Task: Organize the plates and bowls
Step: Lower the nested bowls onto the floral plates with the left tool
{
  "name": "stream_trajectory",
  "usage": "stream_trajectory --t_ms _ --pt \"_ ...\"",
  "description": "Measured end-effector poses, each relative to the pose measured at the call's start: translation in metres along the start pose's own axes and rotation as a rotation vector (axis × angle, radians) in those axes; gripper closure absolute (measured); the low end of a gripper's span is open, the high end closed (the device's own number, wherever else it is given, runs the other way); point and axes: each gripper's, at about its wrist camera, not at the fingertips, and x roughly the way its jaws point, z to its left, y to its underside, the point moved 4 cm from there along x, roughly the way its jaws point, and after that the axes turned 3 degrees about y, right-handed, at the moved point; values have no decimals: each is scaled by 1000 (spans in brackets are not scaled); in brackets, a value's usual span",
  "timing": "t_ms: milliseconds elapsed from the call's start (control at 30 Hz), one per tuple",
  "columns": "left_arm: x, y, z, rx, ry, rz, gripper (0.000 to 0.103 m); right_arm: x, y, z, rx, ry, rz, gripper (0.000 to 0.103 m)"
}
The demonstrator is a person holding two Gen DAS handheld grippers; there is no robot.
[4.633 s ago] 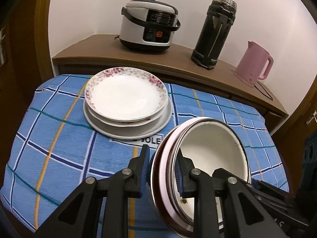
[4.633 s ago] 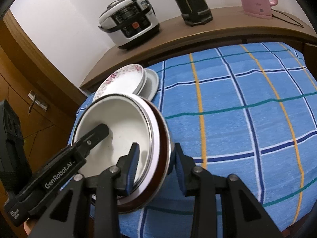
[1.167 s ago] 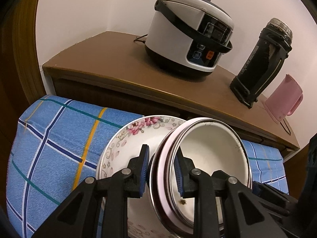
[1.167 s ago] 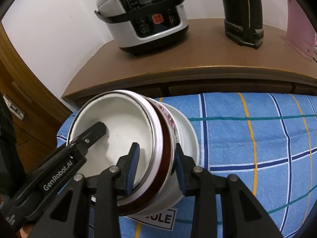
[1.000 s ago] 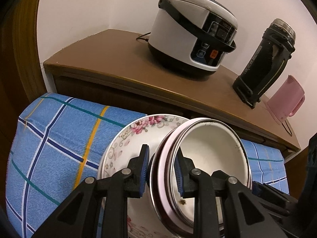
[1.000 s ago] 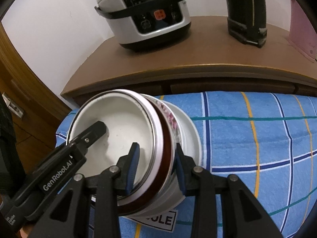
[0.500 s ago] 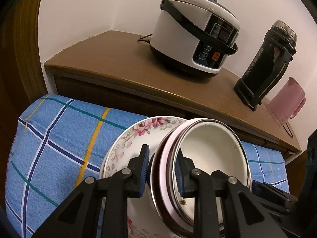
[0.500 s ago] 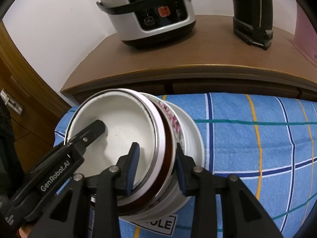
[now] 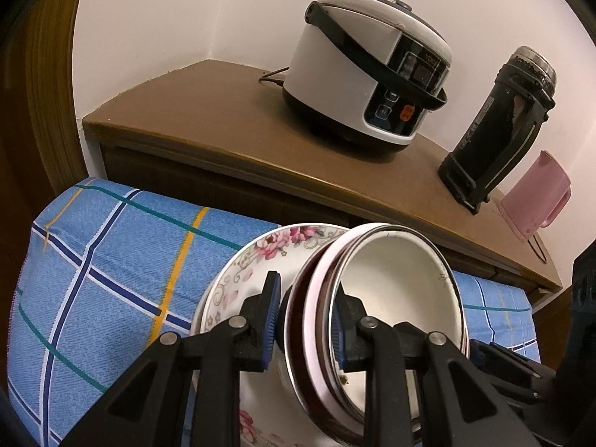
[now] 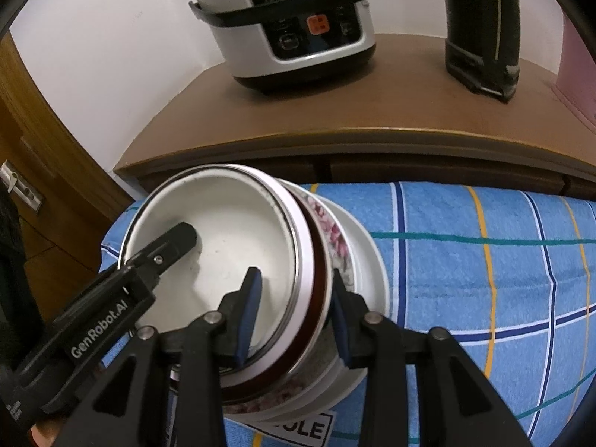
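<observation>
My left gripper is clamping one side of the nested stack of white, pink-rimmed and dark brown bowls, one finger inside the rim and one outside. My right gripper is pinching the opposite side of the rim the same way. The stack is sitting tilted over the floral-edged white plate, which is lying on plain white plates on the blue checked cloth. Beyond, a white rice cooker is standing on the brown wooden counter.

Nested white bowls — maroon and pink rims — tilted over floral plate, atop plain white plate.
</observation>
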Motion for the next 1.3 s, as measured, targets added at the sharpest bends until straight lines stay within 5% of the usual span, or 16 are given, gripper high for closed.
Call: stream_trajectory --t_ms 400,700,1100,1233,1300 --pt "1 -1 0 -7 -1 27 77 -1 -2 -5 18 -21 34 67" --pt "1 -1 1 13 -22 63 77 4 -12 7 -103 -9 184 67" --pt "-4 -2 3 34 -43 75 77 12 -16 30 -251 86 165 67" --pt "-6 -2 4 33 -52 62 72 11 -12 20 -207 59 165 52" --pt "-9 -3 3 51 -77 43 61 8 -12 15 -176 46 144 50"
